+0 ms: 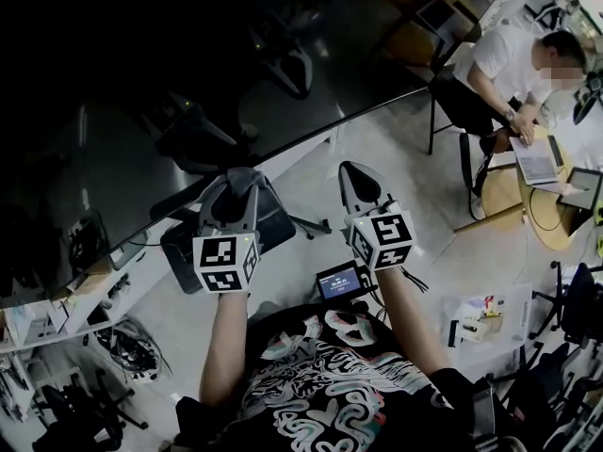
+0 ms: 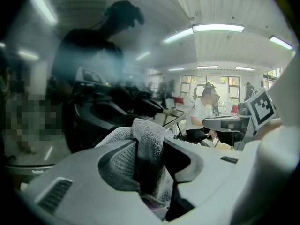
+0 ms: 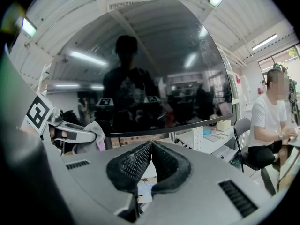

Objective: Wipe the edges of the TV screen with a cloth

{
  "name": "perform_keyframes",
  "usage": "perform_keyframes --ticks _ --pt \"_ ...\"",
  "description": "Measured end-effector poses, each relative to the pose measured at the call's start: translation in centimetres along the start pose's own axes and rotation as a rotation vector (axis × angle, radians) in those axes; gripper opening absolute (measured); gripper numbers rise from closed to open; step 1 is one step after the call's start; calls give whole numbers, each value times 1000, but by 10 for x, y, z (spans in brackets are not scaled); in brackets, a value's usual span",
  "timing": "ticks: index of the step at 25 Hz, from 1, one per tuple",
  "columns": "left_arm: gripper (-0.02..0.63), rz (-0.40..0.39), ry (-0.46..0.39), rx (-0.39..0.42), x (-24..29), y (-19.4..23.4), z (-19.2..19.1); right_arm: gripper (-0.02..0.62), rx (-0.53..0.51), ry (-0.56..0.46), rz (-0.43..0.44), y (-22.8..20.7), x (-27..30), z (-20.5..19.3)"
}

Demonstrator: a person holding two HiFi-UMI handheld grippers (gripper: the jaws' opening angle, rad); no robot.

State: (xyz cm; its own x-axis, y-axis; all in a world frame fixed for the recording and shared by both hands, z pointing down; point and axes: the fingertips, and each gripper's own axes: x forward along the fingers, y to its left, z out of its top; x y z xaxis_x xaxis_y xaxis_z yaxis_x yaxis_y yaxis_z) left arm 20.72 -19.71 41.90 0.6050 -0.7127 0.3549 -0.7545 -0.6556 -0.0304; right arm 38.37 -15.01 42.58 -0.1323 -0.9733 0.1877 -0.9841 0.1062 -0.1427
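Clamping a grey cloth (image 2: 148,137), the left gripper (image 2: 151,154) has both jaws pressed onto the fold, and the bunched fabric sticks up past the tips. In the head view the left gripper (image 1: 236,179) puts the cloth (image 1: 241,183) right at the lower edge of the TV screen (image 1: 141,92). Can't tell whether cloth and bezel actually touch.

The right gripper (image 3: 151,148) has its jaws together, pads meeting at the tips, nothing between them. It sits just beside the left one, aimed toward the TV, clear of the screen.

From the right gripper view the cloth (image 3: 93,134) shows grey with a pink bit underneath. The TV screen (image 3: 140,64) is dark and off, reflecting ceiling lights and the operator.

Further out on the right, a seated person (image 1: 509,64) in a white shirt works at a desk (image 1: 551,219).
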Motion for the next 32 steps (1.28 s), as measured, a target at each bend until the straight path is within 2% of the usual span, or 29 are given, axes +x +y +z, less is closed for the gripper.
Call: perform_keyframes --ticks 12,21,32 --pt "147 -34 -9 8 19 -24 6 29 9 -4 -62 -24 -20 0" --pt "147 -33 -21 -19 32 -39 11 29 20 -11 -96 -47 -33 -1" --pt "147 -69 -29 -23 48 -62 20 29 27 -15 -145 -71 -52 -1"
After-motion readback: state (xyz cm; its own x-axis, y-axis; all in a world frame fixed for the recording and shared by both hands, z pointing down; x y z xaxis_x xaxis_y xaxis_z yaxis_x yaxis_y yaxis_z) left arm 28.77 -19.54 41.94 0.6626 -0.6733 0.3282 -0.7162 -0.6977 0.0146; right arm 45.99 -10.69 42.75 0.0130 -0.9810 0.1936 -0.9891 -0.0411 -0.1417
